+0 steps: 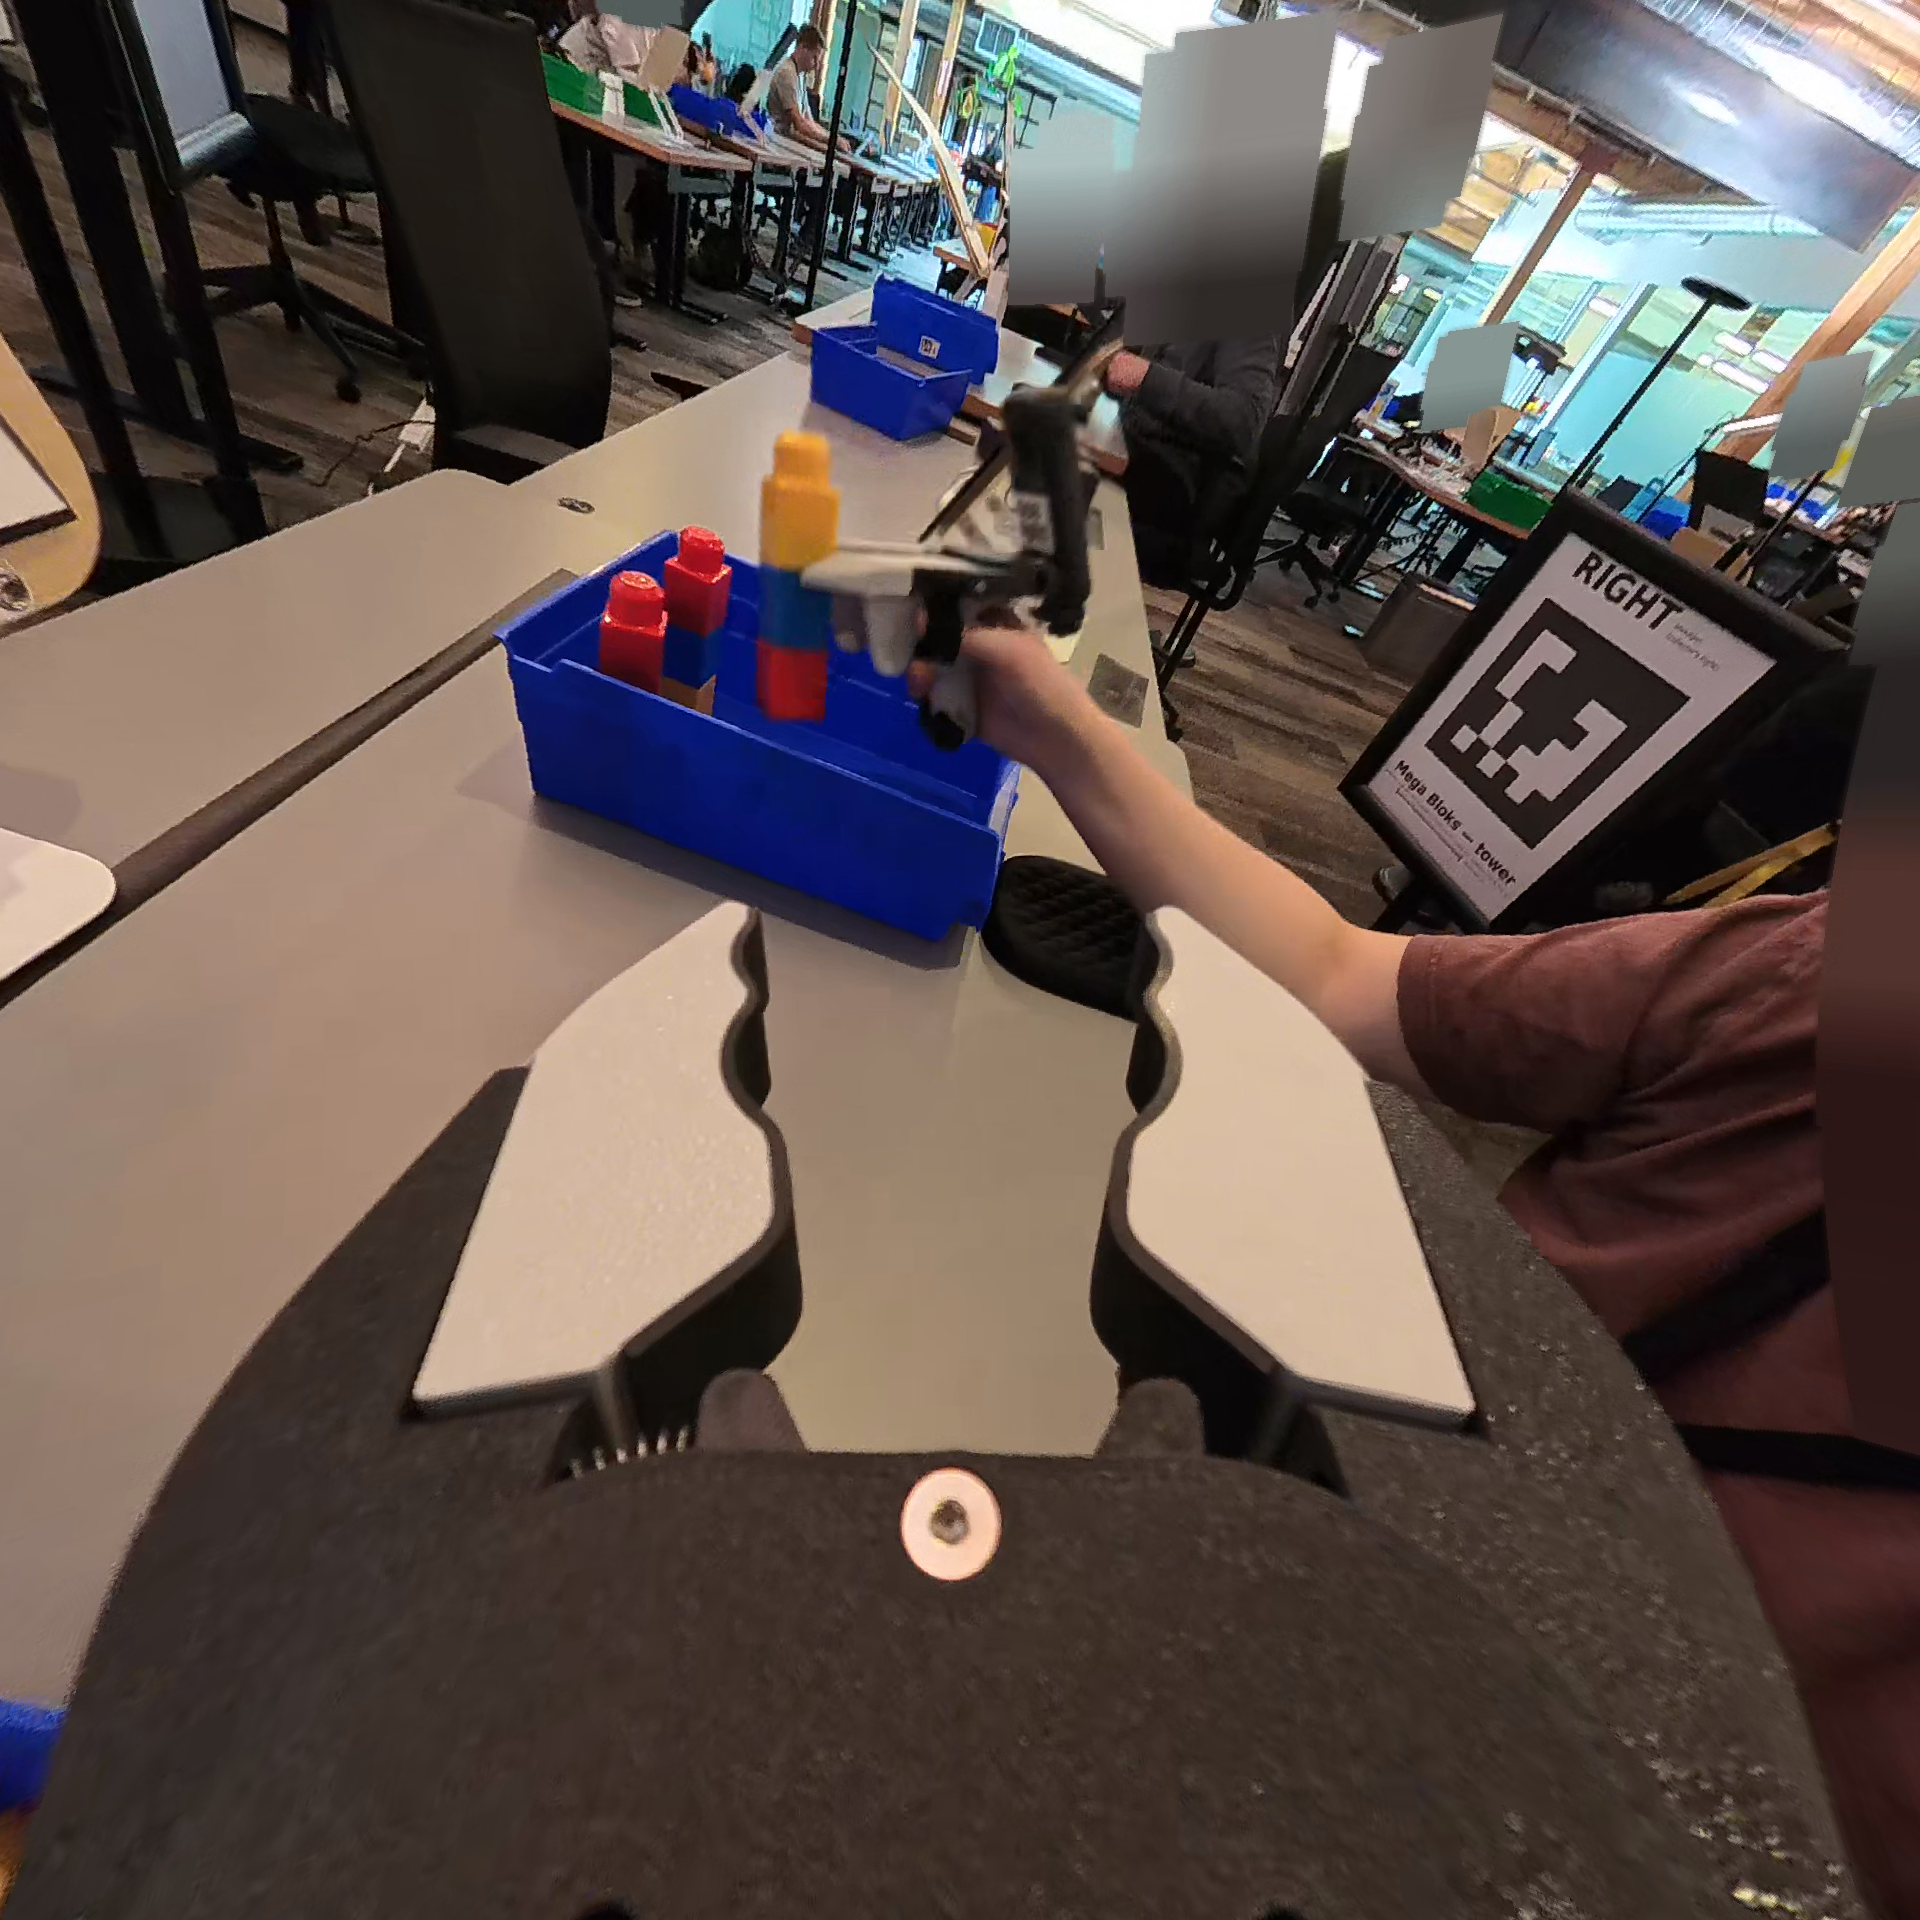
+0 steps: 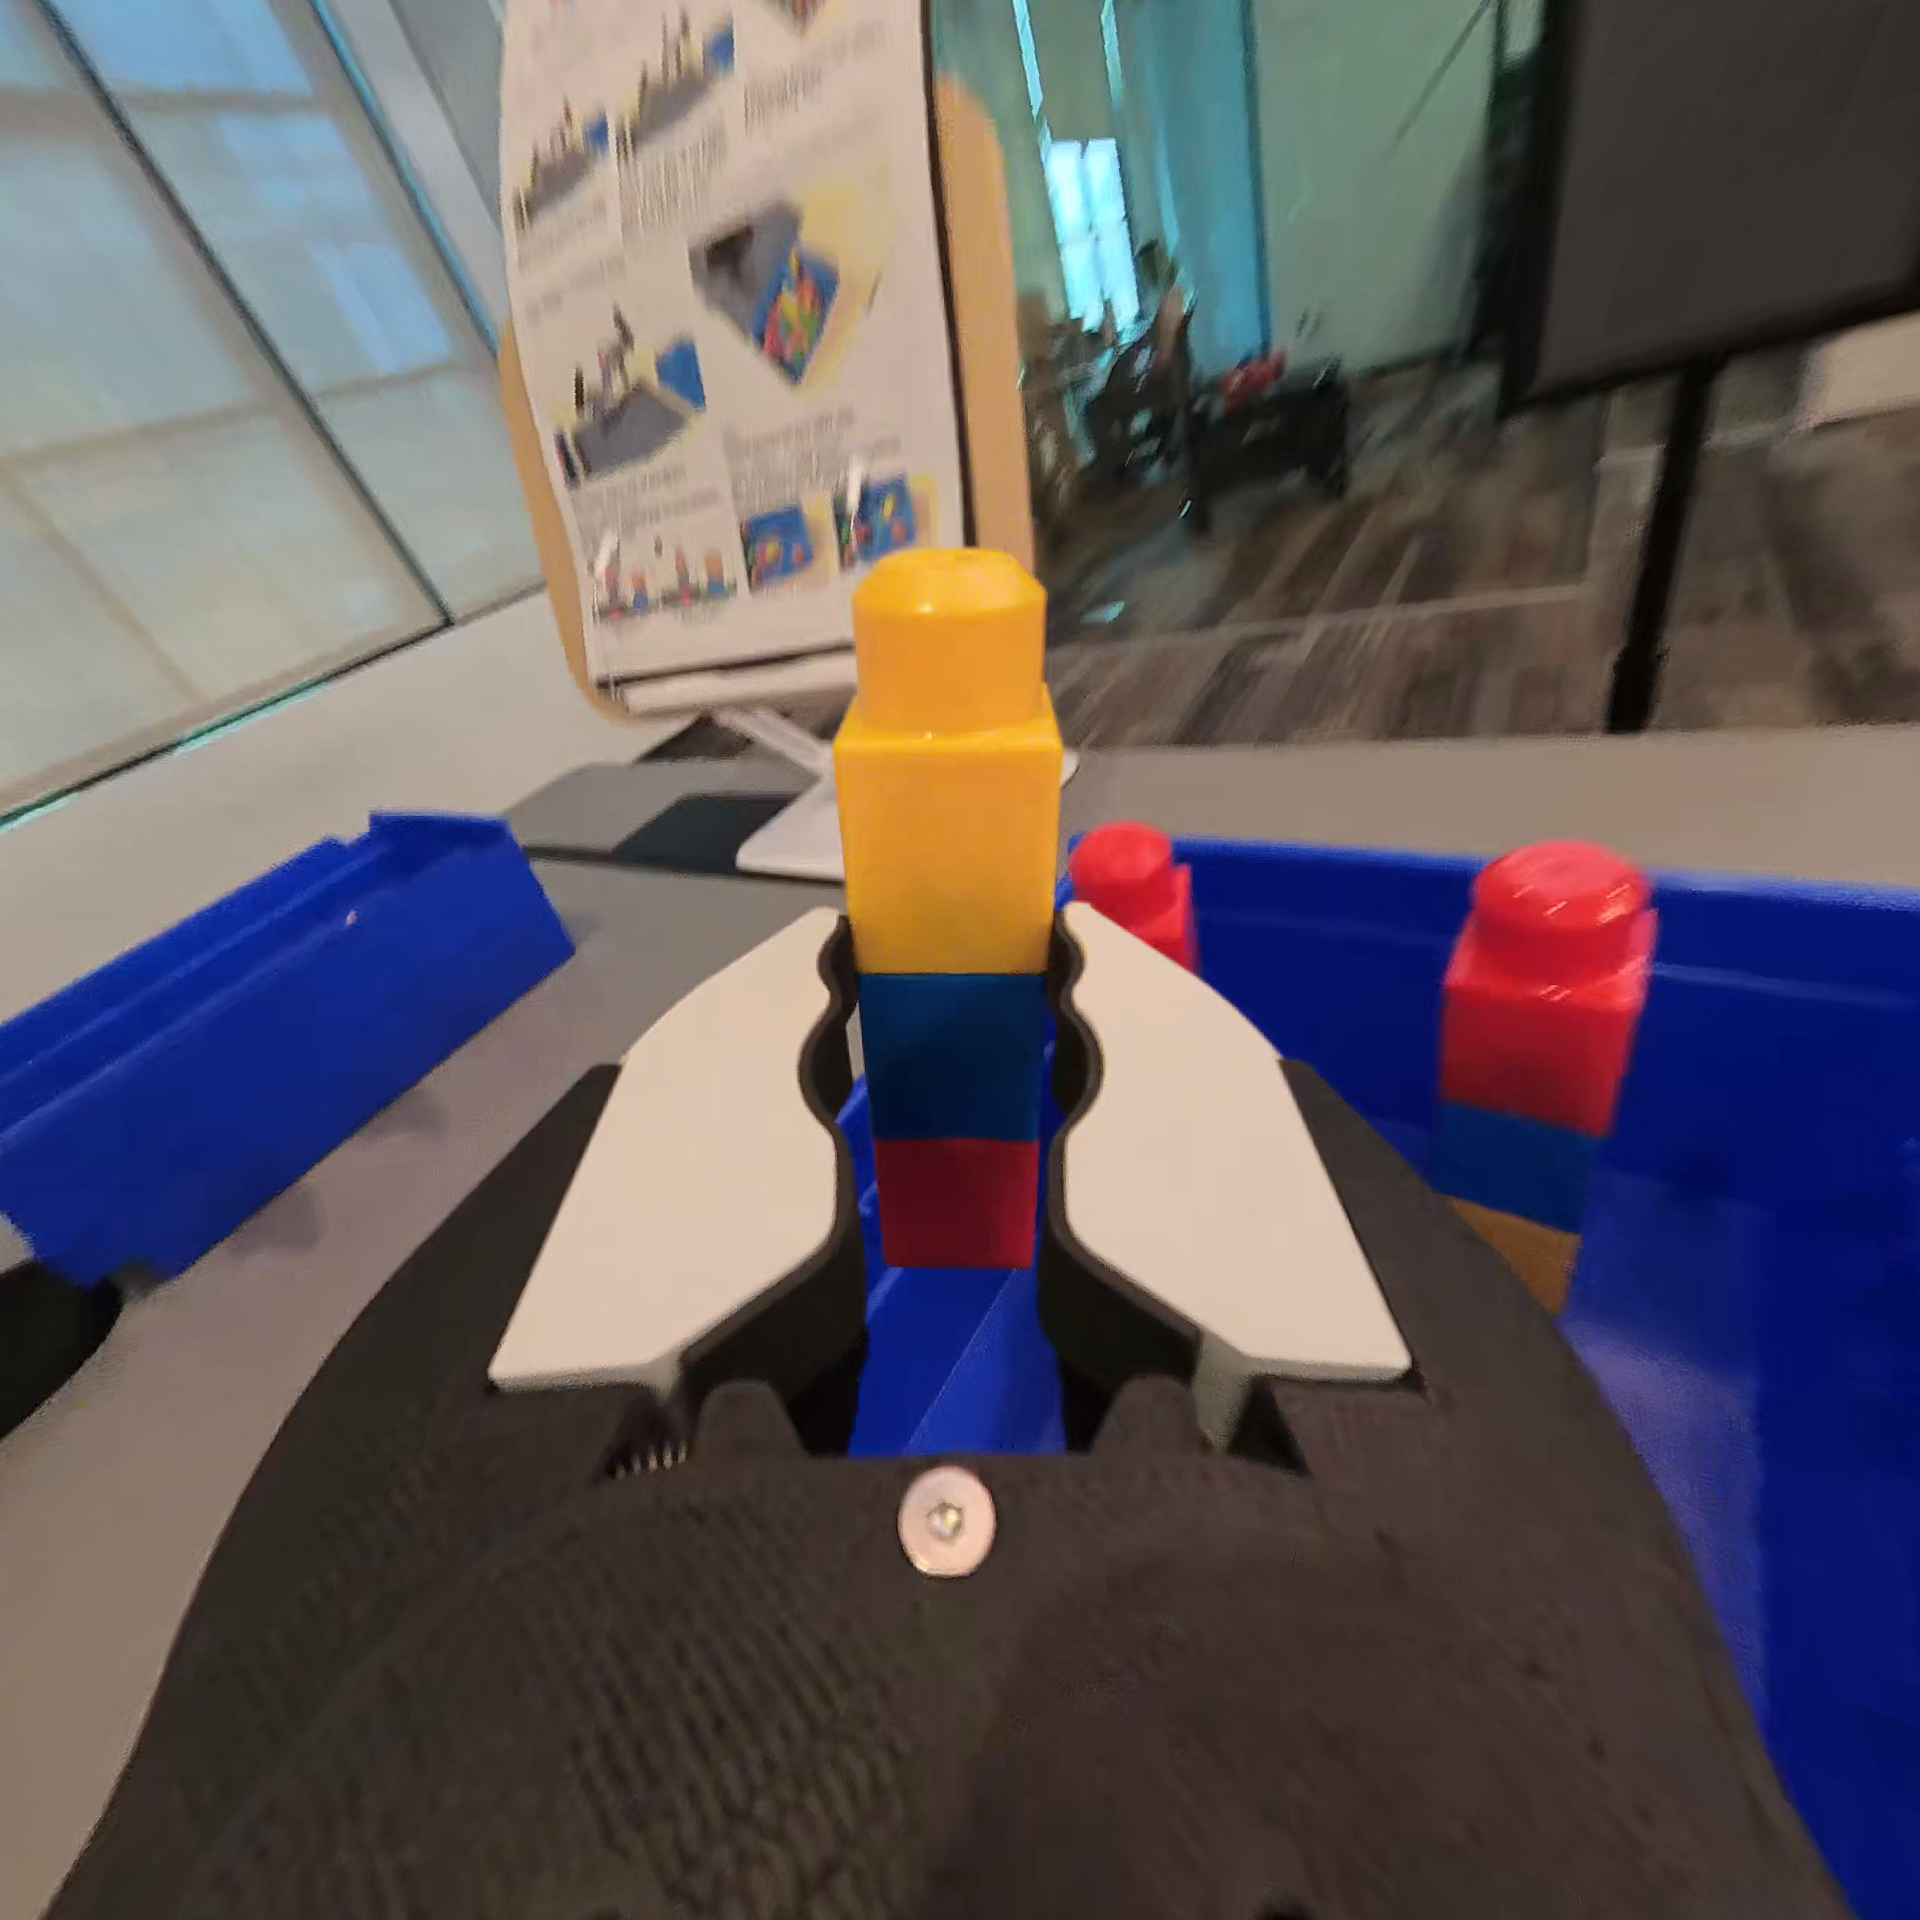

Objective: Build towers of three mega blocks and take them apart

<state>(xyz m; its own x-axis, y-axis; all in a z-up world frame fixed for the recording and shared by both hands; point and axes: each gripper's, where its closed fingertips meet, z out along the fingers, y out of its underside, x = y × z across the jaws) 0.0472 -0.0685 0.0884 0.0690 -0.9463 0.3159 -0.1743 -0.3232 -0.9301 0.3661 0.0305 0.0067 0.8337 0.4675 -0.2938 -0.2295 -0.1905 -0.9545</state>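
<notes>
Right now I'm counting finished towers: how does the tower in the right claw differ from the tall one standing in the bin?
The held tower runs yellow, blue, red from the top; the bin tower runs red, blue, orange. The held tower hangs above the blue bin, pinched by the right claw; the bin tower stands untouched. Both have three blocks, blue in the middle.

Left gripper (image 1: 951,997) spread wide (nothing between), right gripper (image 2: 948,966) clamped, forearm outstretched
</notes>
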